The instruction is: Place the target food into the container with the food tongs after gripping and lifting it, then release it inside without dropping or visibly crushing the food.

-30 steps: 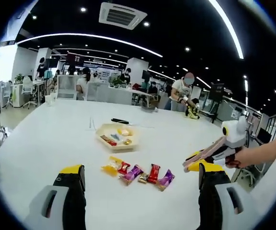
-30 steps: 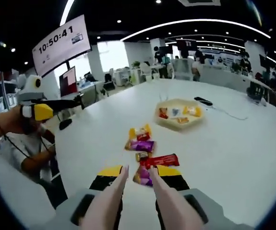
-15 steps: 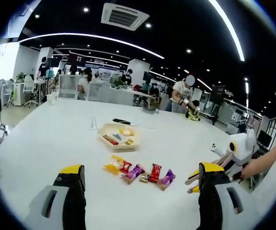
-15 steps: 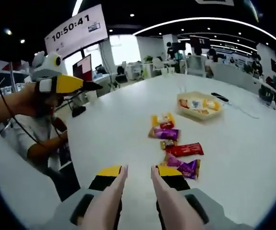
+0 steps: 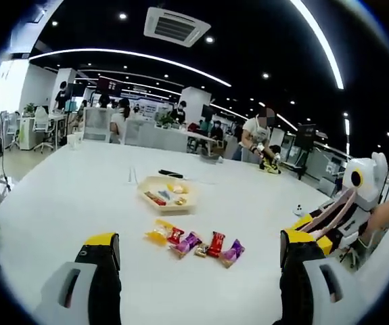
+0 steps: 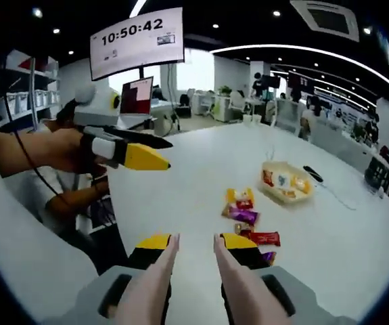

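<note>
Several wrapped candies [image 5: 195,244] lie in a short row on the white table [image 5: 65,196]; they also show in the right gripper view [image 6: 247,218]. Beyond them sits a pale hexagonal tray [image 5: 155,201] [image 6: 275,196] with several sweets inside. My left gripper [image 5: 199,238] stands wide open over the near table, holding nothing. My right gripper [image 6: 196,242] is shut on pink food tongs [image 6: 155,288], whose arms stand apart and empty, well short of the candies. The right gripper [image 5: 316,227] hangs at the table's right edge. The left gripper [image 6: 167,154] hovers off to the left.
A black bar-shaped object [image 5: 170,172] and a thin cable [image 5: 132,177] lie past the tray. People stand at desks far behind. A wall screen [image 6: 136,40] shows a clock. A person's arm [image 6: 32,149] reaches in from the left.
My right gripper has pulled back and up from the candies, which now lie farther off. In the left gripper view it has gone from over the table to the right edge.
</note>
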A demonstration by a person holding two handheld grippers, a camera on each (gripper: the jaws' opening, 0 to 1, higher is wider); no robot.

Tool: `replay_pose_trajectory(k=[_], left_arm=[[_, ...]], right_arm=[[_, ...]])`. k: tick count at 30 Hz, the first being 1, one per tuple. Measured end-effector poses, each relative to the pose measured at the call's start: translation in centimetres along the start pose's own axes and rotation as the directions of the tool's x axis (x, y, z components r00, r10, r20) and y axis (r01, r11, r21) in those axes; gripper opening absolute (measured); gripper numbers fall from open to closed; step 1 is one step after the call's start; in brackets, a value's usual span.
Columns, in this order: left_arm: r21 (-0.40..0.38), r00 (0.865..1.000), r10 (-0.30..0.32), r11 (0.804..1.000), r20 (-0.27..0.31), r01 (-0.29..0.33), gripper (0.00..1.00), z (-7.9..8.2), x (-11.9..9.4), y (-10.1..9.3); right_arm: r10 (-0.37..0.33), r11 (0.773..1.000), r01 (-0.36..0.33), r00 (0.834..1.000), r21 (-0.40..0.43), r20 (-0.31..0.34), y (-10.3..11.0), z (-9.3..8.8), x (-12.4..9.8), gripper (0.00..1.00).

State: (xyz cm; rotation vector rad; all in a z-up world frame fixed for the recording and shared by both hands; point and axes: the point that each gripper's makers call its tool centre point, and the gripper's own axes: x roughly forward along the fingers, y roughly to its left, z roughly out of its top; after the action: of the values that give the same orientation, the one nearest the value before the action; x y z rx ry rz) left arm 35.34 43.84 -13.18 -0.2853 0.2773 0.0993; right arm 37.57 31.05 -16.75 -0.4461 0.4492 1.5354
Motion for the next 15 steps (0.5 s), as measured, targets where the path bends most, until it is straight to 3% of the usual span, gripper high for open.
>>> replay_pose_trajectory(k=[4,6,9,11,14,15], left_arm=[[0.009,1.0,0.015,1.0,-0.011,-0.015,0.99,-0.2,-1.2,-0.4],[0.02,1.0,0.017,1.0,-0.001,-0.017,0.99,0.0,-1.6,-0.5],[0.016,1.0,-0.006,1.0,0.02,0.006,0.99,0.4,-2.1,-0.9],[0.029,0.999,-0.019,0.999,0.028,0.018,0.99,0.6,-2.1,-1.0],[0.028,0.999,-0.038,0.999,0.021,0.038,0.99,0.4,-2.1,-1.1],[0.009,0.998,-0.059,0.998,-0.013,0.059,0.99,0.4,-2.7,-1.7]], right_arm=[[0.014,1.0,-0.014,1.0,0.009,-0.007,1.0,-0.7,-0.6,0.27],[0.006,1.0,-0.006,1.0,-0.01,0.023,0.5,-0.3,-1.1,0.27],[-0.056,0.995,0.055,0.998,-0.08,-0.01,-1.3,-0.6,-1.7,0.27],[-0.095,0.989,0.097,0.995,-0.108,0.021,-2.3,0.5,-2.7,0.27],[-0.146,0.979,0.145,0.989,-0.144,0.004,-4.3,1.1,-3.8,0.27],[-0.197,0.965,0.188,0.98,-0.181,-0.036,-6.0,1.5,-5.0,0.28]])
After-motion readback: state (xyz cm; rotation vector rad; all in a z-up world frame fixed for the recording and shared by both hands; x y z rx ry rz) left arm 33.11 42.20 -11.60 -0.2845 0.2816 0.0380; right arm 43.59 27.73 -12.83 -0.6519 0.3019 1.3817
